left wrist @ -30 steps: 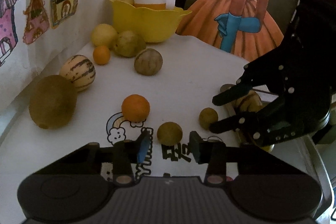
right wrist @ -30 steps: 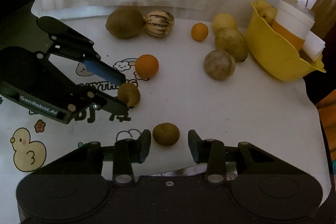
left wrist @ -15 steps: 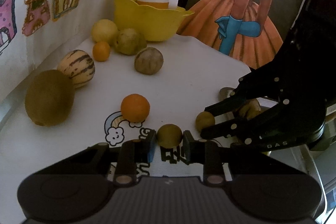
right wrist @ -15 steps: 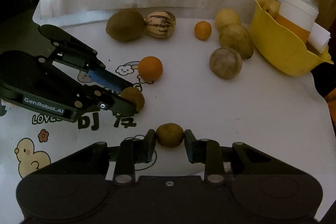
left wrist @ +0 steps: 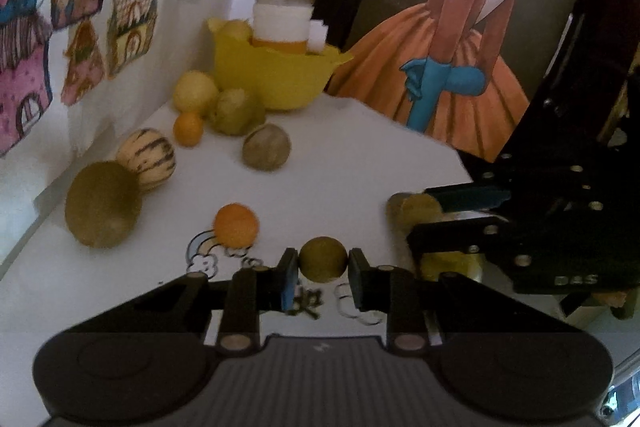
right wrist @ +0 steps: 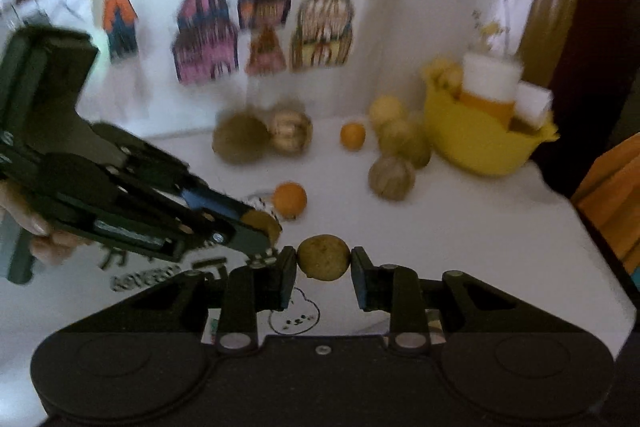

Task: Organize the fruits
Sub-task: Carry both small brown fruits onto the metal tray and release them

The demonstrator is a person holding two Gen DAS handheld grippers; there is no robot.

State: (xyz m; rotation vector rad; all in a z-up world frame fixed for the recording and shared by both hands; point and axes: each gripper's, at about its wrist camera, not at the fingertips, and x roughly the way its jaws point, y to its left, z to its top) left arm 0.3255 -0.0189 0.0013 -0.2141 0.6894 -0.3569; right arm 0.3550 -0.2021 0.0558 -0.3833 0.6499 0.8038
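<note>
My left gripper (left wrist: 323, 269) is shut on a small brown-green round fruit (left wrist: 323, 259), lifted above the white table (left wrist: 352, 147). My right gripper (right wrist: 324, 269) is shut on a similar small yellowish-brown fruit (right wrist: 323, 257), also lifted. Each gripper shows in the other's view, the right one (left wrist: 424, 217) holding its fruit (left wrist: 416, 209), the left one (right wrist: 260, 231) holding its fruit (right wrist: 262, 225). An orange (left wrist: 235, 225) lies on the table just beyond. A yellow bowl (left wrist: 276, 75) stands at the far end.
Near the wall lie a big kiwi-like fruit (left wrist: 103, 203), a striped melon (left wrist: 147, 159), a small orange (left wrist: 188, 128), a yellow fruit (left wrist: 195, 93) and two dull green-brown fruits (left wrist: 266, 146). A white and orange cup (left wrist: 282, 23) sits in the bowl. A painted board (left wrist: 460, 39) stands at the right.
Both grippers closed on their small fruits and have lifted them off the table. Both views have tilted upward and moved back.
</note>
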